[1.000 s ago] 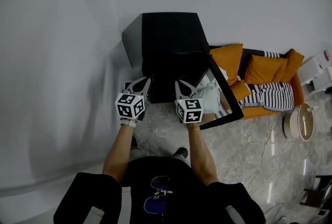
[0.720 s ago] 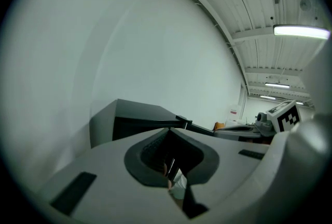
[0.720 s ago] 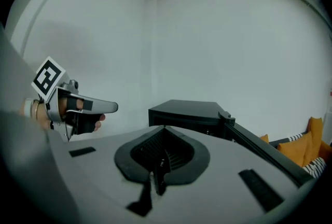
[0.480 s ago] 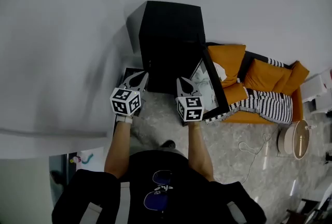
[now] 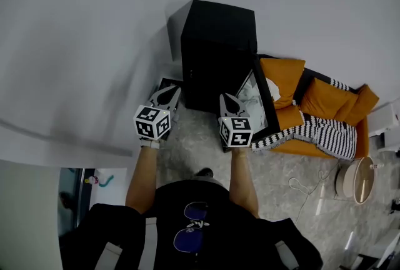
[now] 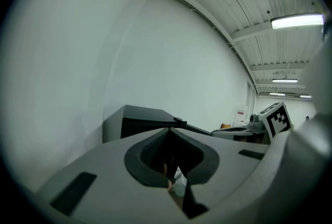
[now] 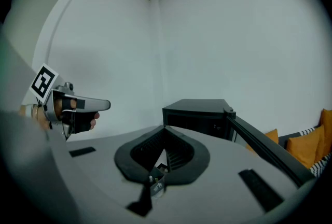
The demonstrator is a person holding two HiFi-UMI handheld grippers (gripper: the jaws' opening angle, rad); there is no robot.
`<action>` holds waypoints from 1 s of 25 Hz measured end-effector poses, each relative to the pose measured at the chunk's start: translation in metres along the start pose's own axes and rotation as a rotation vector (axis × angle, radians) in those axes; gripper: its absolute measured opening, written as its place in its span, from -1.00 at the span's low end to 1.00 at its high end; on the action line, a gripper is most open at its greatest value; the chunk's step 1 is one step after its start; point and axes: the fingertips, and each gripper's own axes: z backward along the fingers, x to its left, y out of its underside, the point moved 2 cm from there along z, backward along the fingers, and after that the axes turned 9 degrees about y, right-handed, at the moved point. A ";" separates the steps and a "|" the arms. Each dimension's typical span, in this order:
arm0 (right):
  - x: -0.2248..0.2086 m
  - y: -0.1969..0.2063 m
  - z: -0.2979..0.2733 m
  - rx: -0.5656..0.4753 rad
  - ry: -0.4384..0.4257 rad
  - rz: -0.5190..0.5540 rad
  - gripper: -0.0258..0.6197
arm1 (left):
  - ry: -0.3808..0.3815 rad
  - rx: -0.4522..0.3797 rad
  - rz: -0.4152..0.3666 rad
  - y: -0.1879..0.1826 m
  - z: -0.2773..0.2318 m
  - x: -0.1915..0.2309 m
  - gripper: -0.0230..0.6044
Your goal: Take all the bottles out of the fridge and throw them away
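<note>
Fridge [image 5: 217,44] door [image 5: 253,100] open, its edge beside right hand-held gripper [image 5: 225,99].

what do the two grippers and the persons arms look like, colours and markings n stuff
The left gripper and right gripper match: pale grey bodies tapering to a point, with dark ribbed pads lining the jaws. Each carries a white cube printed with black square markers. The person wears a black short-sleeved top, and the forearms are uncovered.
</note>
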 end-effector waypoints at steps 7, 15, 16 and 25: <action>0.043 0.011 0.015 0.031 -0.039 0.006 -0.90 | -0.020 -0.001 0.010 0.005 0.042 0.006 -0.93; 0.083 0.019 0.026 0.047 -0.090 -0.040 -0.90 | -0.060 0.001 0.032 0.021 0.090 0.013 -0.93; 0.088 0.020 0.027 0.048 -0.091 -0.039 -0.90 | -0.068 -0.001 0.038 0.023 0.097 0.015 -0.93; 0.136 0.025 0.037 0.054 -0.124 -0.033 -0.90 | -0.127 -0.011 0.078 0.042 0.154 0.027 -0.92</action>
